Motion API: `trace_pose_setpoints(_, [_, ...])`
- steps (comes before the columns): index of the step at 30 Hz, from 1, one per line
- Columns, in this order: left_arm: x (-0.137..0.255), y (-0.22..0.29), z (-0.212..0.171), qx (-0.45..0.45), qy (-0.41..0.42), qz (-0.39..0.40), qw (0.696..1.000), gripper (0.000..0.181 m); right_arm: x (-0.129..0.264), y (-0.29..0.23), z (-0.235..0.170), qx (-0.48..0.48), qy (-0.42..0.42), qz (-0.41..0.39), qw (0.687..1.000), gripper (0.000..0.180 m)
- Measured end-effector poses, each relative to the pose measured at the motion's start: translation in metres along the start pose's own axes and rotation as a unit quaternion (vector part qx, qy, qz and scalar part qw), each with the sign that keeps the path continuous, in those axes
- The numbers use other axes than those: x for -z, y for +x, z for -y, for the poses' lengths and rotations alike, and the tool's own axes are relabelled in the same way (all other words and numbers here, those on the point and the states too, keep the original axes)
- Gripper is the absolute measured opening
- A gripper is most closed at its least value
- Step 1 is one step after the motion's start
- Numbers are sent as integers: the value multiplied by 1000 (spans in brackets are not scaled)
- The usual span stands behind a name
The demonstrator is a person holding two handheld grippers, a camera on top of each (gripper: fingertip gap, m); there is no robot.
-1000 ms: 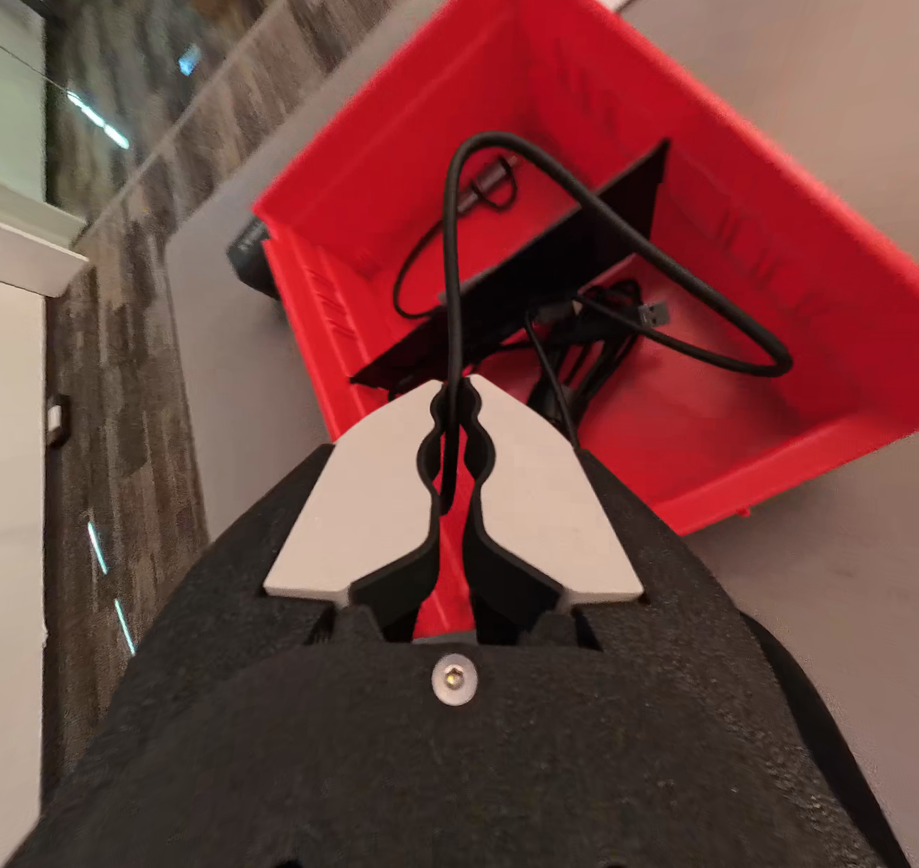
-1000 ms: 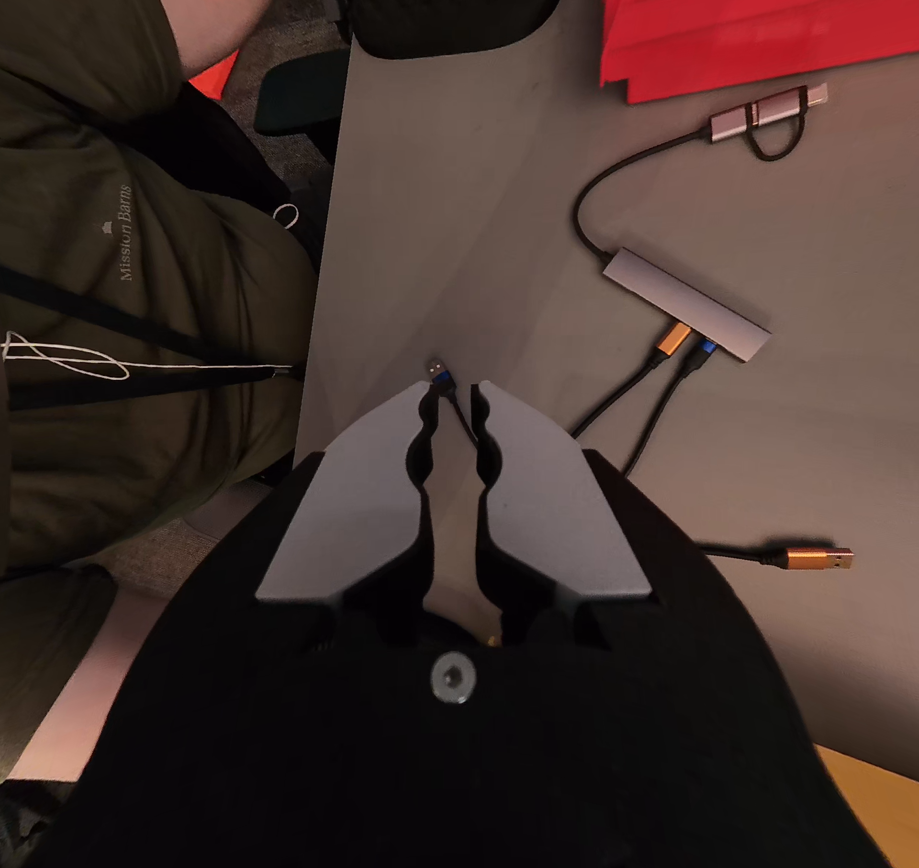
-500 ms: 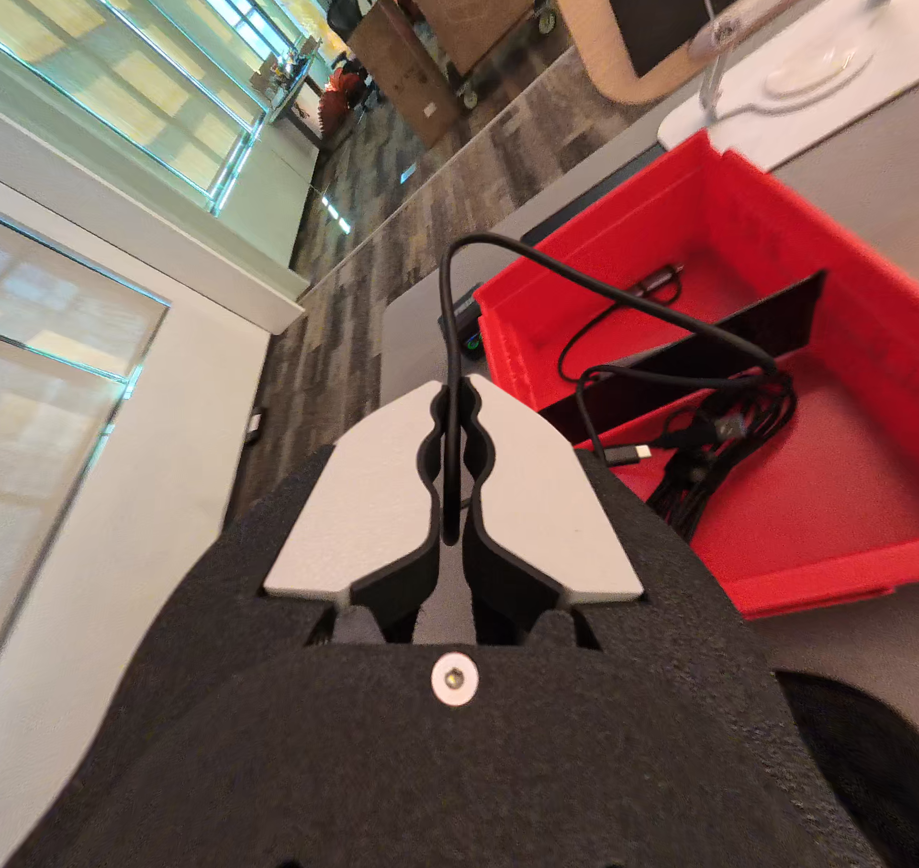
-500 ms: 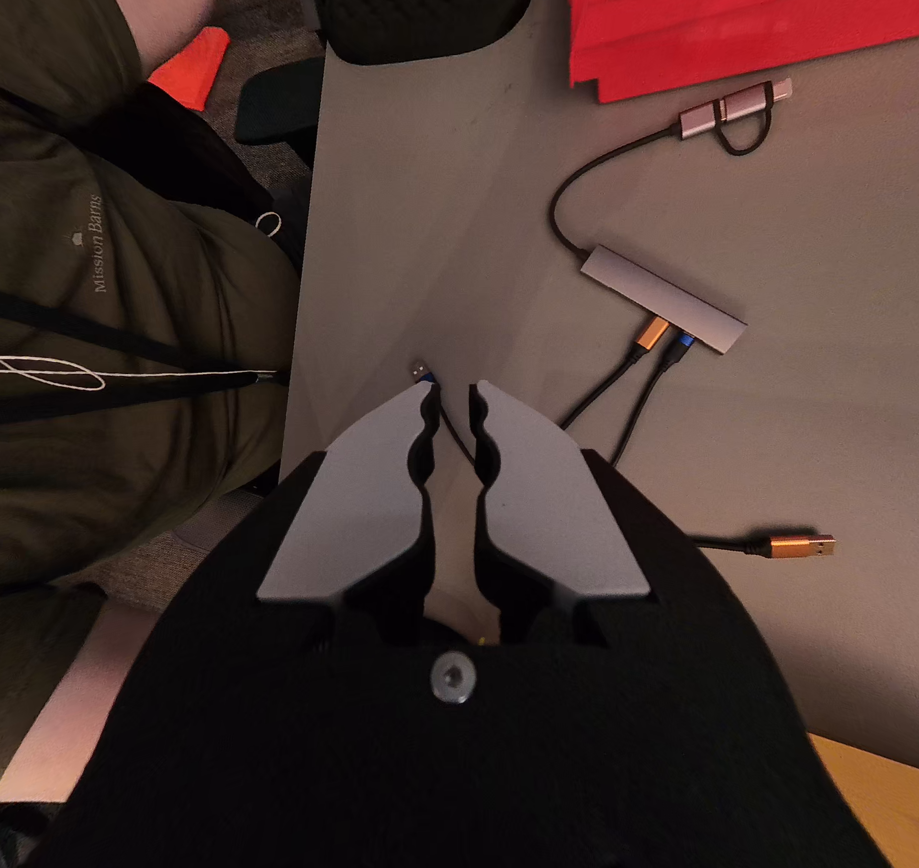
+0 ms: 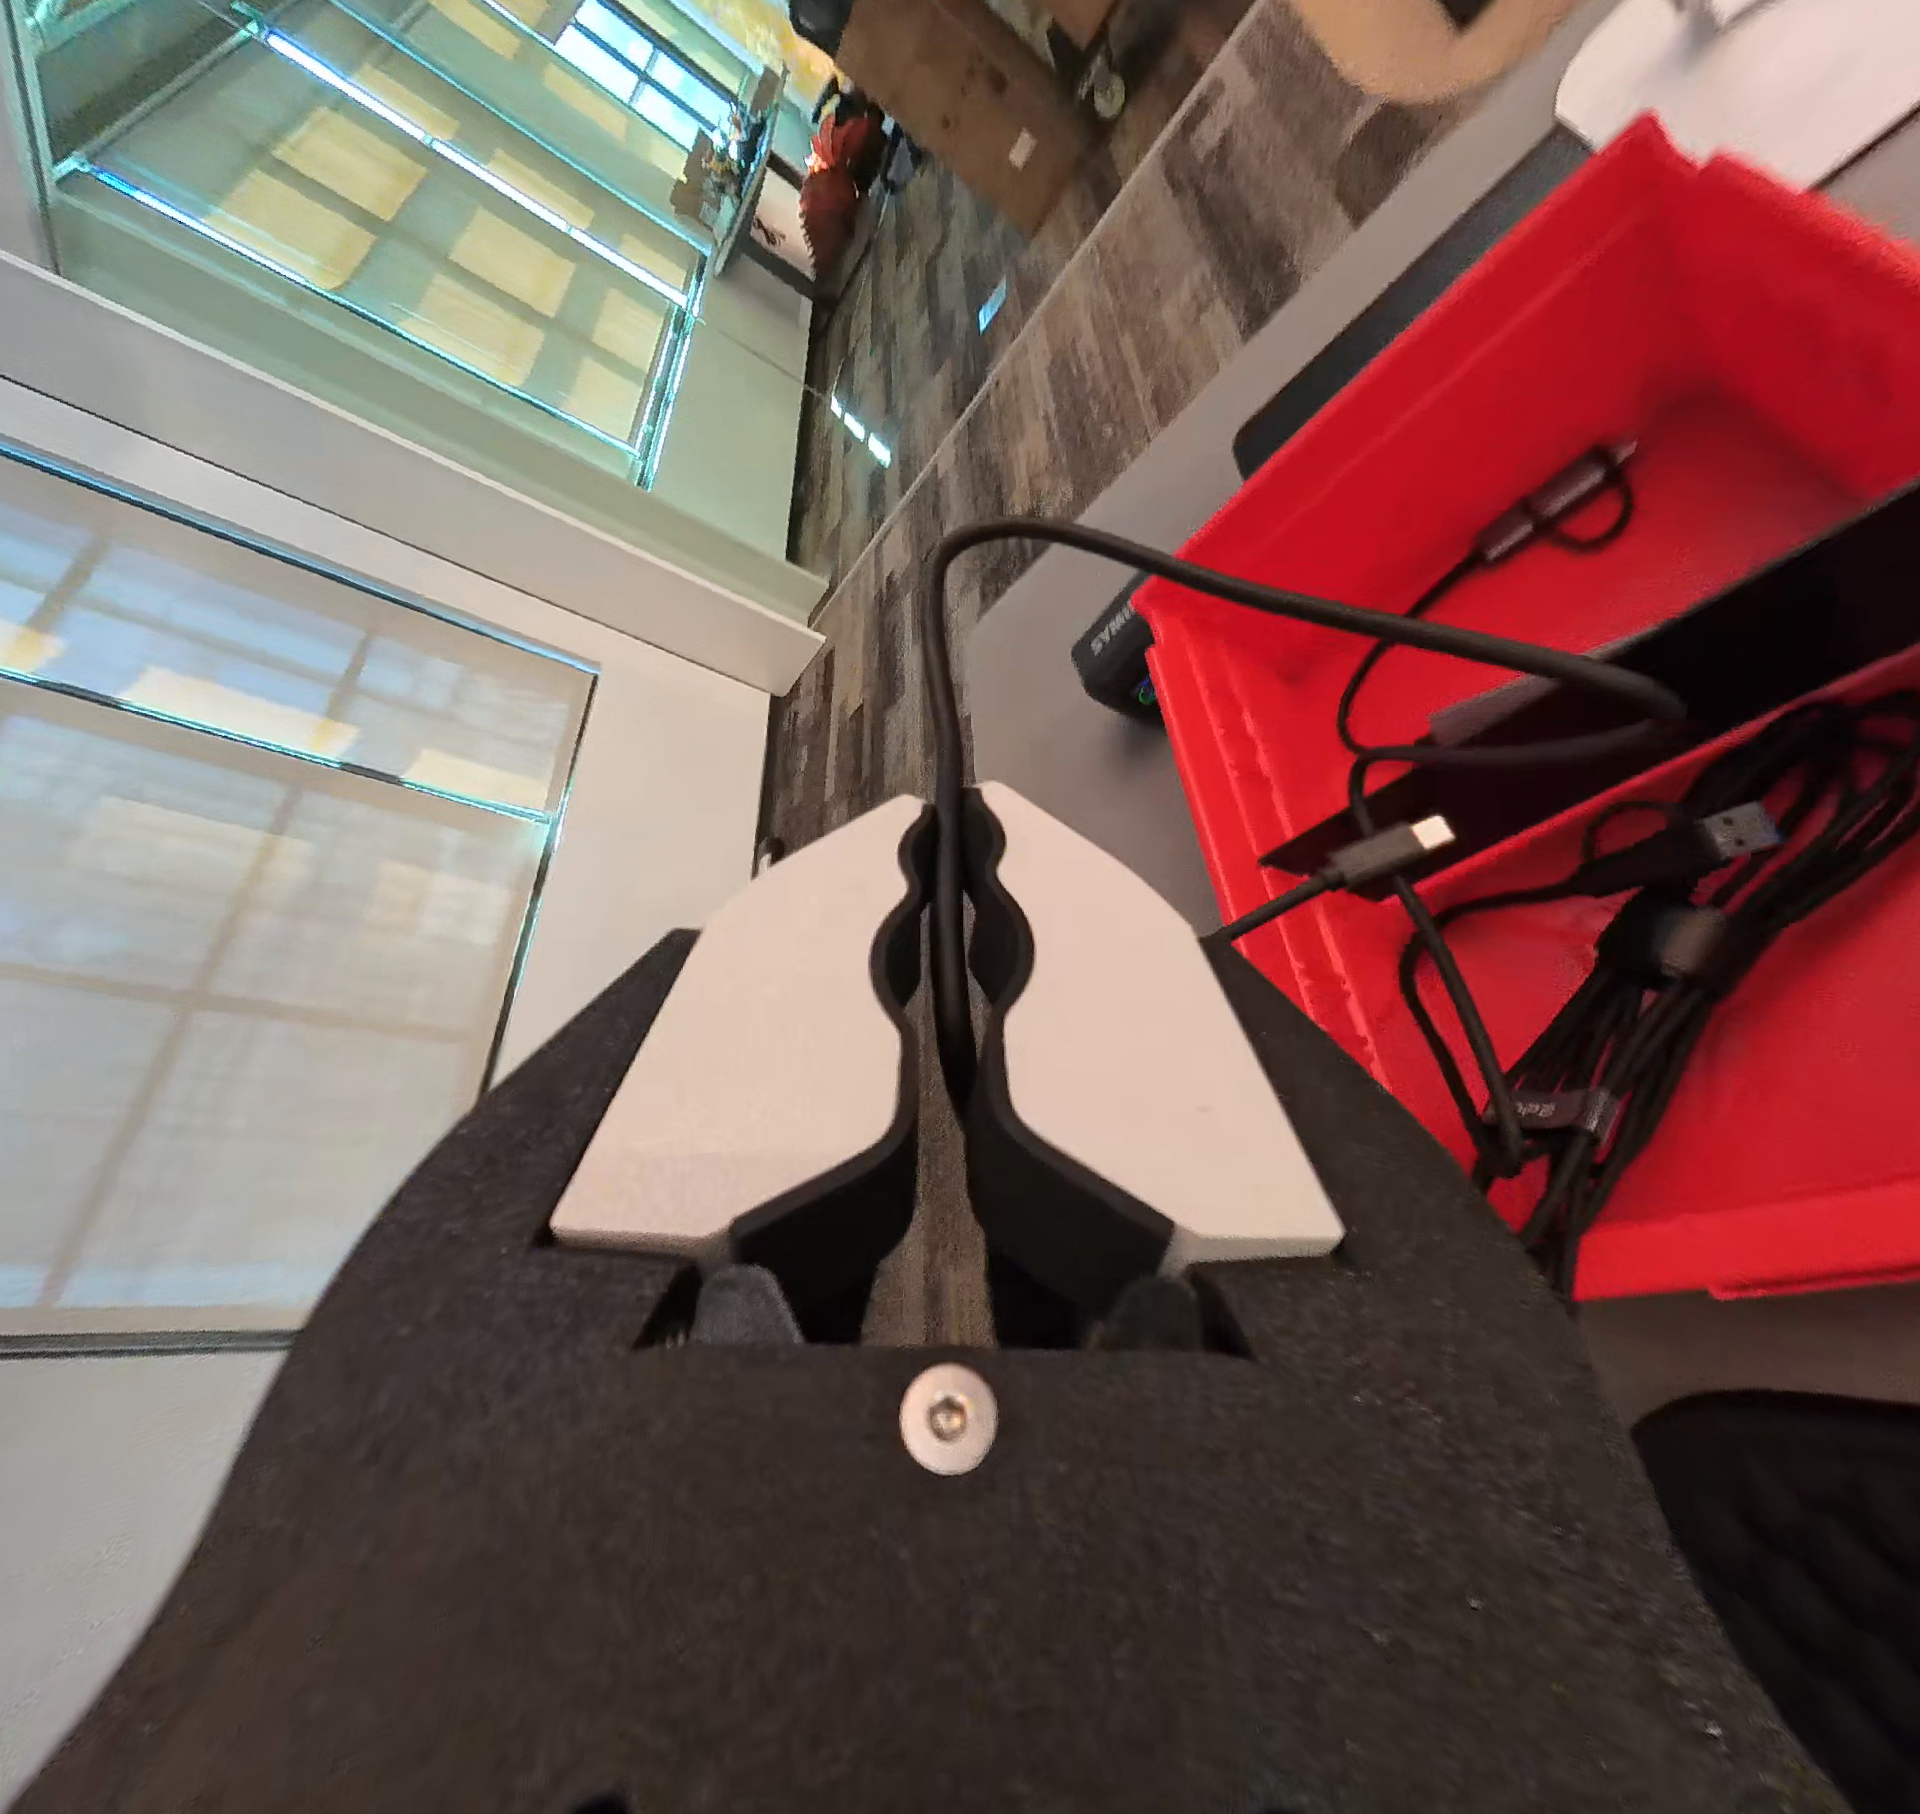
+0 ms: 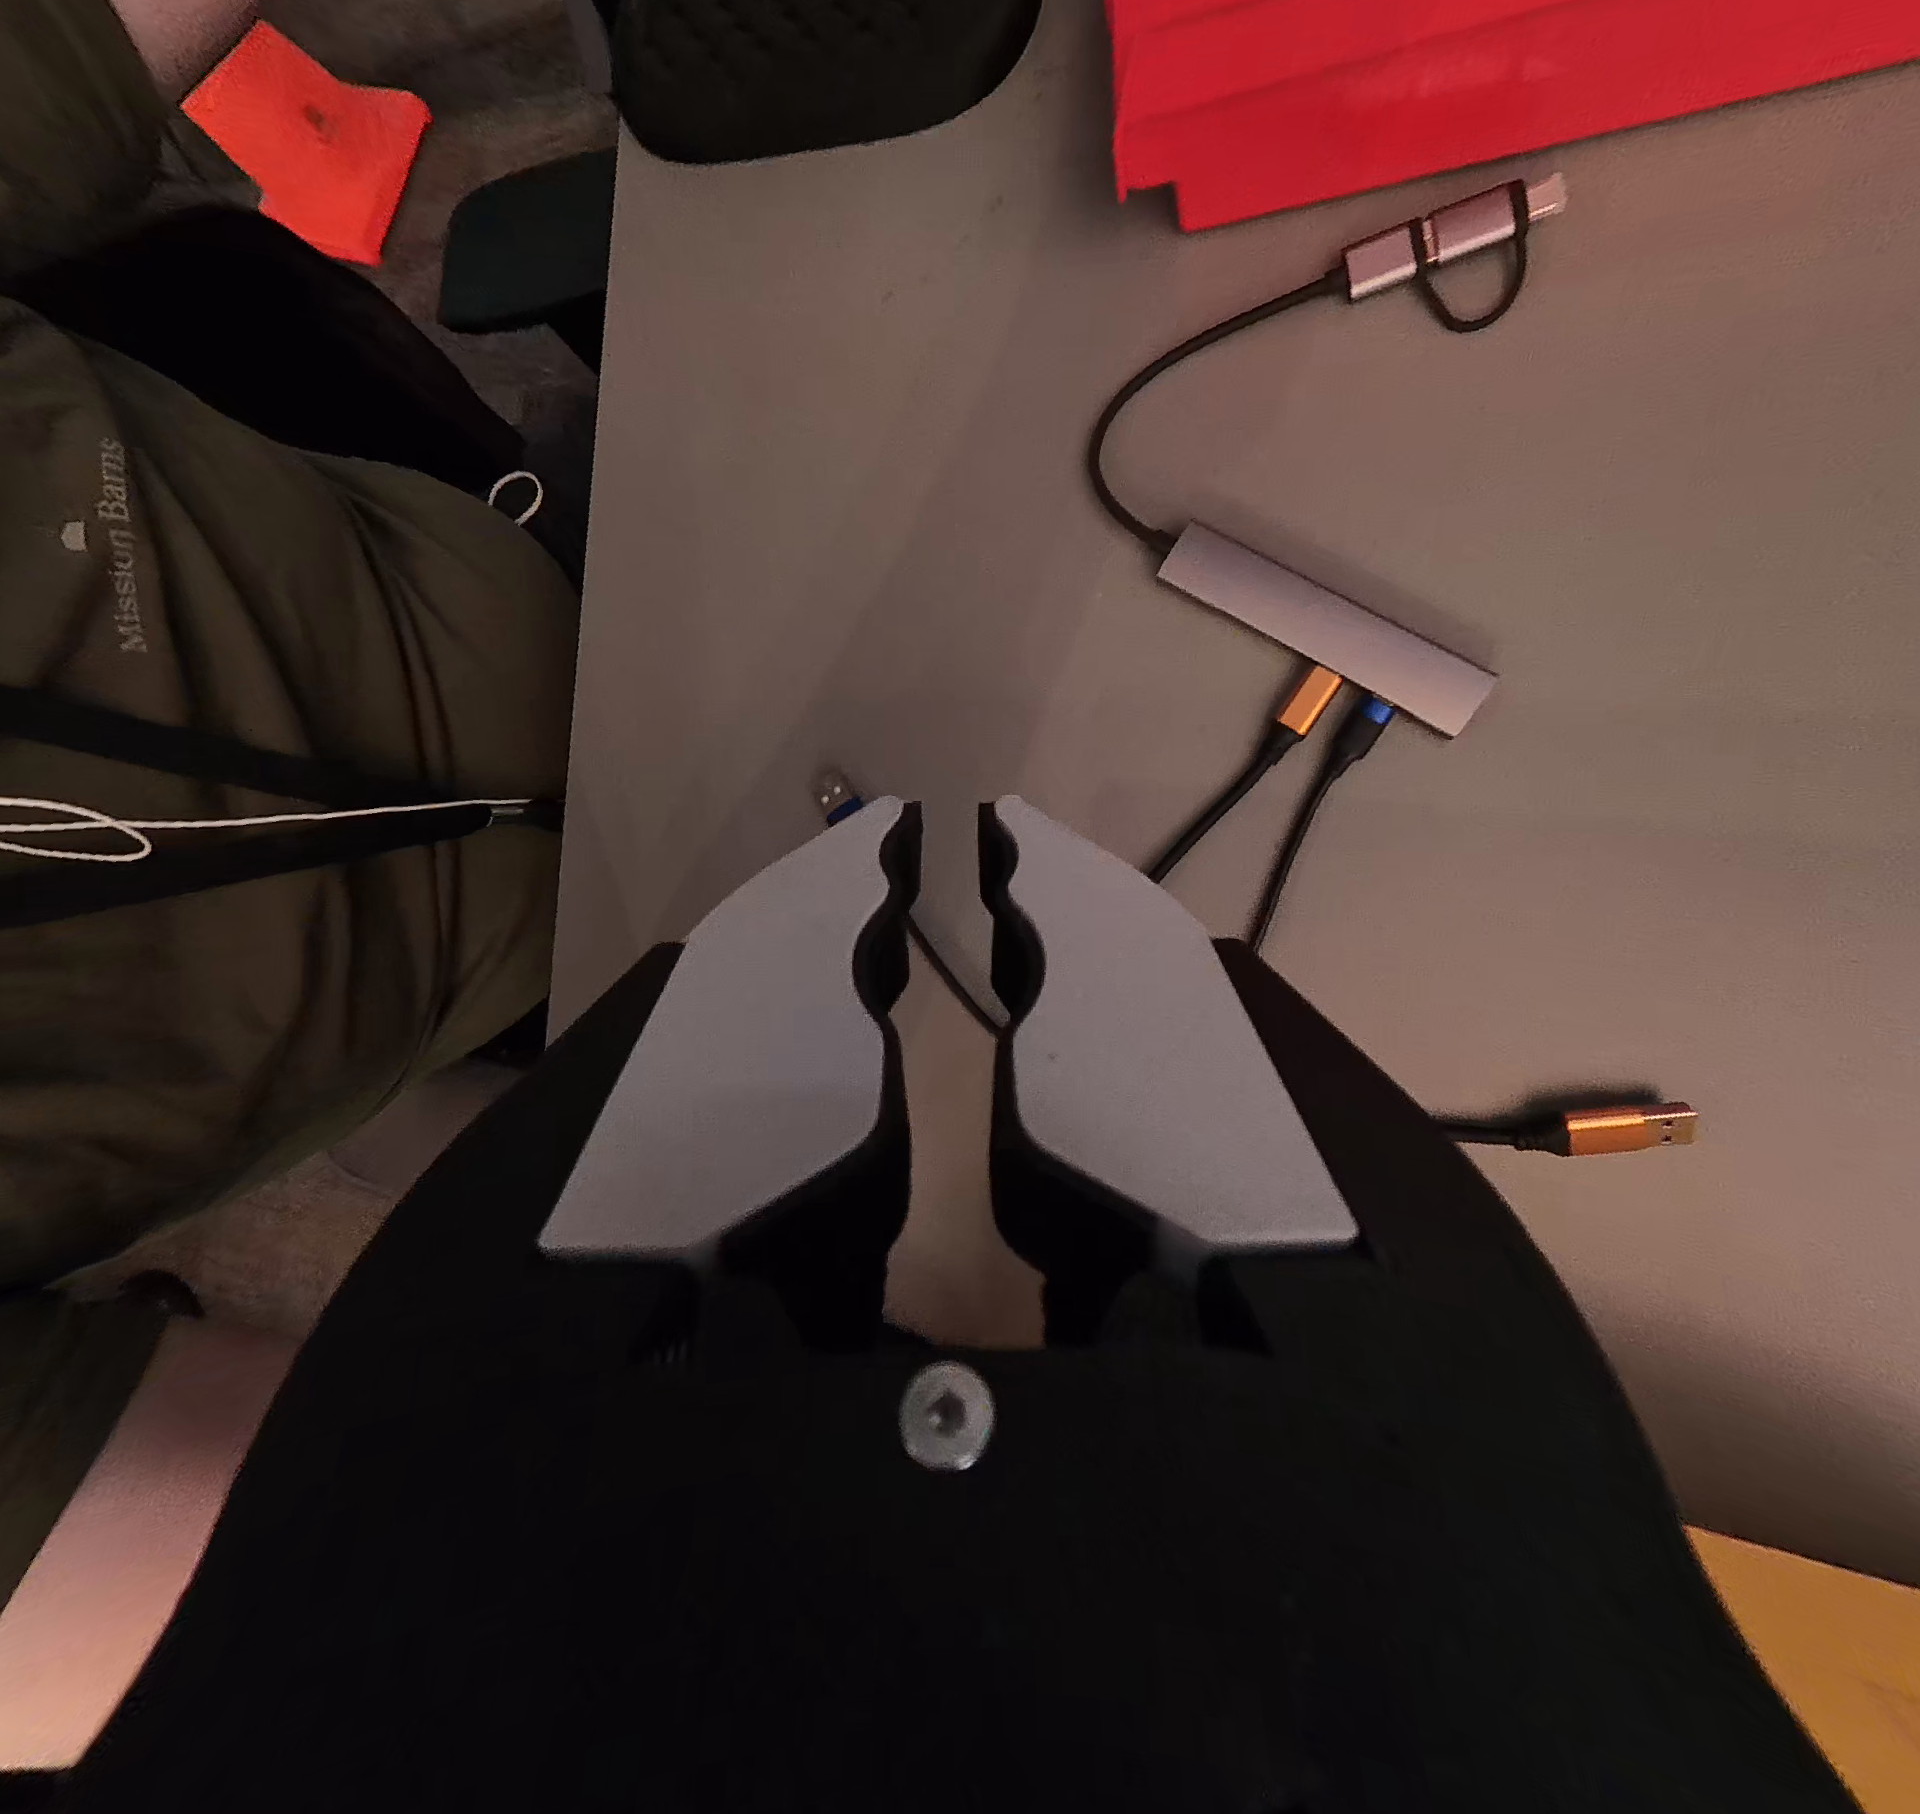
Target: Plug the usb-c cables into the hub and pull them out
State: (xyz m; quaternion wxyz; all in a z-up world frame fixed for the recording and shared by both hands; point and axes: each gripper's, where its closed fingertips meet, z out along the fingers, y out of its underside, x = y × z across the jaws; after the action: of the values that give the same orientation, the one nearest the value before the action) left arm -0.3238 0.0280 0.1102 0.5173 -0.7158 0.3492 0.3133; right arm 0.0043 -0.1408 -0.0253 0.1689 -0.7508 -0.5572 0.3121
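**A fresh cable is up out of the bin; the hub waits with two plugs already in**

The grey table (image 6: 831, 414) spreads under your right tongs (image 6: 951, 808), and the red bin (image 5: 1766, 1193) sits ahead and to the right of your left tongs (image 5: 948, 808). Your left tongs are clenched on a black cable (image 5: 1299, 611), which arcs forward from the tips and droops back over the bin; its silver plug (image 5: 1429, 837) hangs free above the bundle of black cables (image 5: 1662, 985) inside.

Your right tongs are released, gripping nothing, with a thin cable lying on the table below the gap. The silver hub (image 6: 1325, 626) lies ahead and to the right of them, with an orange plug (image 6: 1309, 699) and a blue plug (image 6: 1371, 715) seated side by side.

You look to be fetching the next cable. Next, I judge, you carry it across to the hub, regrip close to the plug, and steady the hub with the right tongs.
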Motion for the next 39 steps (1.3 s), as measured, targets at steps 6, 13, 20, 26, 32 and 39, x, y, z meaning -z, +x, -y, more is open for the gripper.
trace_pose_setpoints(6, [35,-49,50,-8,47,47,998,3,9,8,12,-11,44,-14,999,11])
trace_pose_setpoints(13, [90,-71,124,26,117,-1,993,3,64,23,35,-15,168,-92,981,11])
trace_pose_setpoints(20, [134,-43,181,44,188,-97,976,3,173,9,33,54,307,-267,912,11])
trace_pose_setpoints(26, [140,17,208,86,172,-263,946,3,175,10,44,108,296,-334,888,12])
trace_pose_setpoints(32, [108,75,206,74,75,-342,934,3,150,9,56,120,275,-320,899,12])
trace_pose_setpoints(39, [100,111,221,135,55,-455,878,3,142,14,62,120,273,-322,899,12])
